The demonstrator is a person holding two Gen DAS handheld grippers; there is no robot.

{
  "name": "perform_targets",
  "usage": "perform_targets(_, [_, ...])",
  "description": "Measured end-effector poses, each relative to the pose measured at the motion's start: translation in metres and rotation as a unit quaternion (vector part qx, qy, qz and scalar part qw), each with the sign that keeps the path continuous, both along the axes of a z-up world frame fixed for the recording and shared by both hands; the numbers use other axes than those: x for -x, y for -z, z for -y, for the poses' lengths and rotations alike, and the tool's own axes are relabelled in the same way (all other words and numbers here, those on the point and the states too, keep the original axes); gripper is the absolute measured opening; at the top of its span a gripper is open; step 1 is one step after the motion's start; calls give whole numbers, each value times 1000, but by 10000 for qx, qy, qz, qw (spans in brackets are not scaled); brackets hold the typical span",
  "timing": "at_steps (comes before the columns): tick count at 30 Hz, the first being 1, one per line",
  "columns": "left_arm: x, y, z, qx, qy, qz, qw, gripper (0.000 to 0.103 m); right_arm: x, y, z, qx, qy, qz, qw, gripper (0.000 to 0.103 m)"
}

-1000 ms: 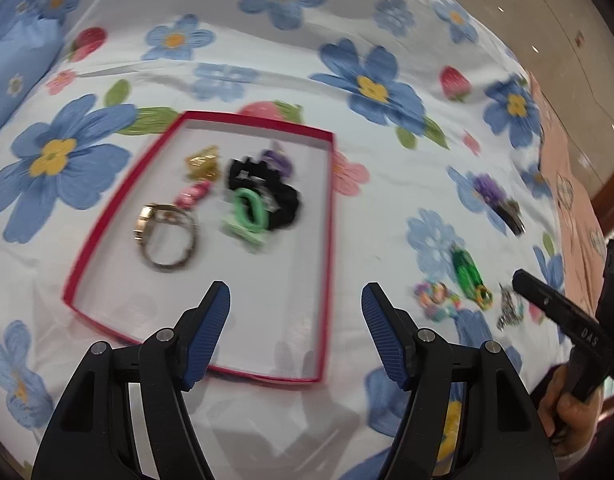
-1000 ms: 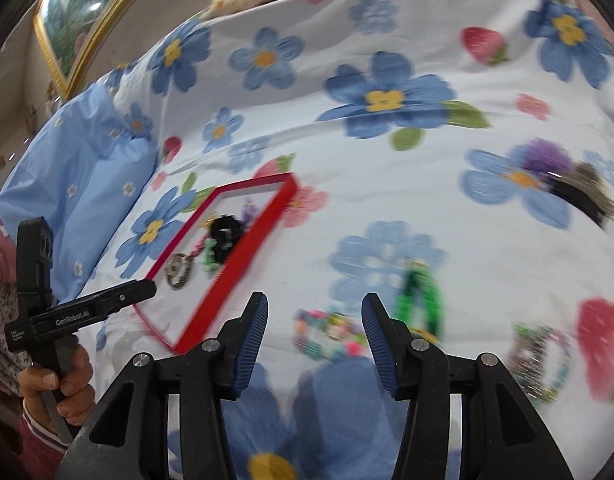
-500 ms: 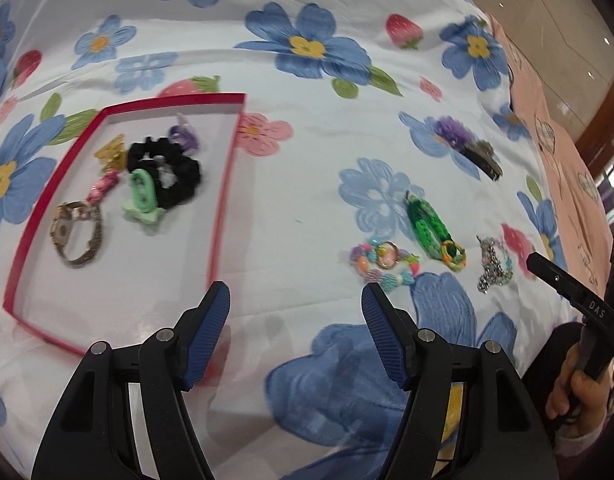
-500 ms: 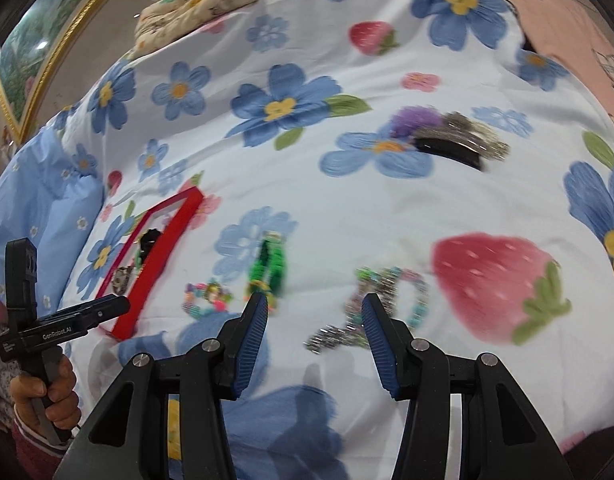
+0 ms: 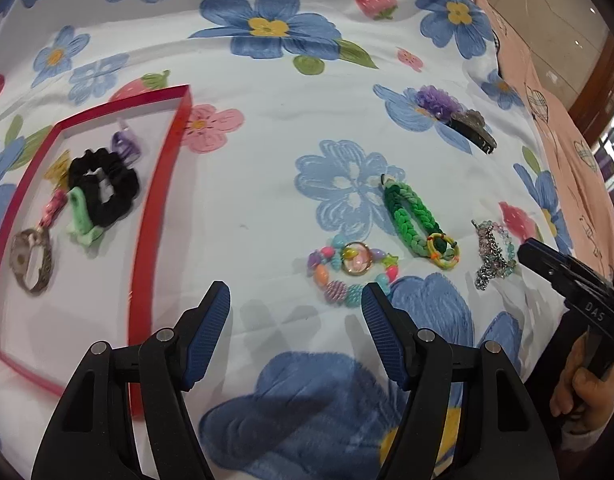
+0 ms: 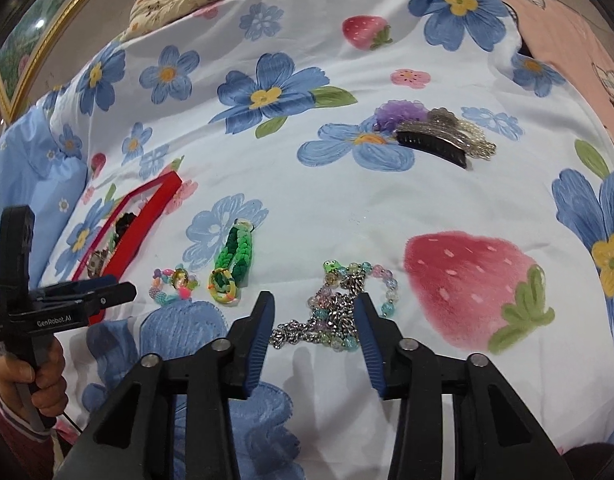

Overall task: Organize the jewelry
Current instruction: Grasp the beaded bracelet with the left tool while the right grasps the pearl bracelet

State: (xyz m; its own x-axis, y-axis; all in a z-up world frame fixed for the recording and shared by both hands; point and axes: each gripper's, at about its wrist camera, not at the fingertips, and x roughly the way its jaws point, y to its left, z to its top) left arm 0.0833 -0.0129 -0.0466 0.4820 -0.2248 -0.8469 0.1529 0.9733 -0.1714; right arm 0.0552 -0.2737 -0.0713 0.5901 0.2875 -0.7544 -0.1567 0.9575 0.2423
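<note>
While the red tray [image 5: 163, 200] already holds a watch, a black scrunchie and a few clips, you've got four bits left out on the flowery bedsheet [image 5: 267, 128]: chain-and-bead tangle [image 6: 339, 312], green braid [image 5: 413, 216], candy-bead bracelet [image 5: 349, 266], and the far clip pile [image 6: 435, 136]. Right tongs [image 6: 313, 320] are closing around the tangle, not pinching yet; left tongs [image 5: 295, 312] hang wide, empty.

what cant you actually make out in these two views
- Right wrist view: the red tray is seen edge-on, its near wall hides most of the contents.
- Left wrist view: the watch in the tray is blurred, its face unreadable.
- Right wrist view: whether the right gripper, closing around the silver chain and bead bracelet, touches it yet.
</note>
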Motion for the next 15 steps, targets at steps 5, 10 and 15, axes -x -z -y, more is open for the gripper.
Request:
perform_targets(5, [-9, 8, 6, -45, 89, -65, 9999, 65, -10, 11, -4, 275, -40, -159, 9995, 30])
perform_targets(10, [-17, 17, 4, 12, 100, -202, 9997, 59, -18, 20, 1, 390, 25, -325, 9987, 27])
perform_targets(15, [-19, 18, 6, 42, 178, -190, 9997, 59, -15, 9, 9, 421, 153, -170, 9989, 27])
